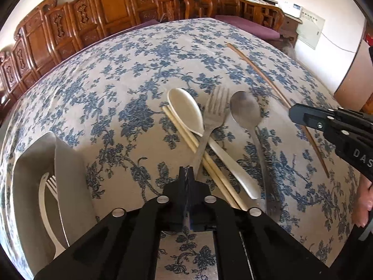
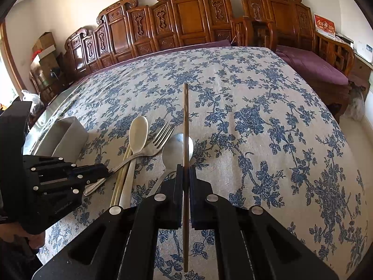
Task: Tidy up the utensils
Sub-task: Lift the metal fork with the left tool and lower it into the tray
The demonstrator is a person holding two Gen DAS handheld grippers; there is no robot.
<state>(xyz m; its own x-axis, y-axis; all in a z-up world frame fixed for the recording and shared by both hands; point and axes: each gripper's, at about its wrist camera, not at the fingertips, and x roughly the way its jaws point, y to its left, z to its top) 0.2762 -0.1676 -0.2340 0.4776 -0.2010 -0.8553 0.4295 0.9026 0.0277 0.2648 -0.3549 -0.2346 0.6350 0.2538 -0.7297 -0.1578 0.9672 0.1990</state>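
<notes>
Sitting at the far left of the desk [image 1: 144,53] is a grey tray [image 1: 70,168] that already holds a white fork [image 1: 45,200] — evidently the sorting bin. To its right lies the unsorted cluster: pale chopsticks [image 1: 186,137], a white spoon [image 1: 186,112], a metal fork [image 1: 215,114] crossing over them, then a metal spoon [image 1: 244,109]. The left hand-held gripper [image 1: 186,175] sits clenched at the metal fork's handle, apparently pinching it, likely to carry it leftward to the tray. Right of the cluster, the right hand-held gripper [image 2: 185,175] grasps a brown chopstick [image 2: 185,121] — held lengthwise above the desk, probably for transfer.
</notes>
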